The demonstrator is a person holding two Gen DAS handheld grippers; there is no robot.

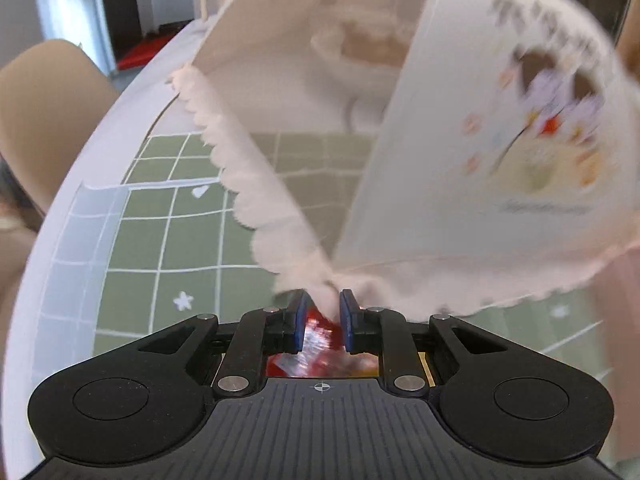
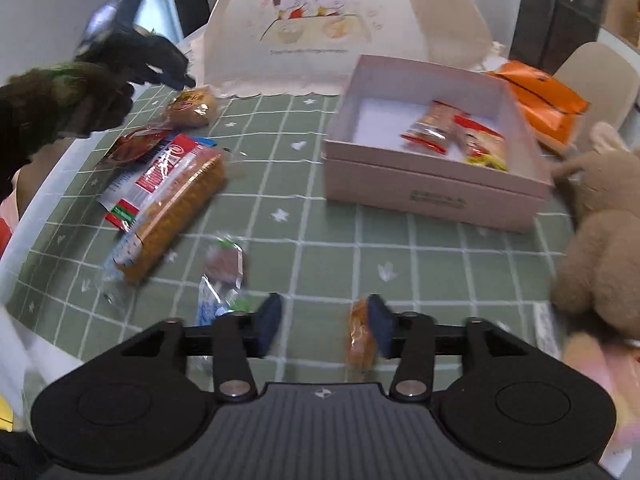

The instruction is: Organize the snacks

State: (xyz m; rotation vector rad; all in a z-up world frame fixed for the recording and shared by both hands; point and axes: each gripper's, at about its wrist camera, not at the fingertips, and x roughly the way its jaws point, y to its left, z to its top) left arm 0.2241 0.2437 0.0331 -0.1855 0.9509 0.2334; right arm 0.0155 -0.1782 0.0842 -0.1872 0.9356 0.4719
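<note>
My left gripper (image 1: 323, 304) is shut, close against the lace hem of a white food cover (image 1: 480, 120). A shiny red wrapper shows in the slit between its pads; whether it is pinched or lies beneath I cannot tell. In the right wrist view the left gripper (image 2: 182, 76) hangs just over a round bread packet (image 2: 196, 110). My right gripper (image 2: 326, 316) is open above the green cloth, and a small orange snack (image 2: 362, 340) rests against its right finger. A pink box (image 2: 436, 196) holds two packets (image 2: 432, 128). A long biscuit pack (image 2: 176, 208), a red packet (image 2: 134, 142) and a small packet (image 2: 224, 276) lie left.
The food cover (image 2: 320, 20) stands behind the box. Orange bags (image 2: 540, 96) lie at the back right and a brown plush toy (image 2: 600, 248) sits at the right. A gloved hand (image 2: 60, 108) holds the left gripper. A beige chair (image 1: 40, 112) stands beyond the table's left rim.
</note>
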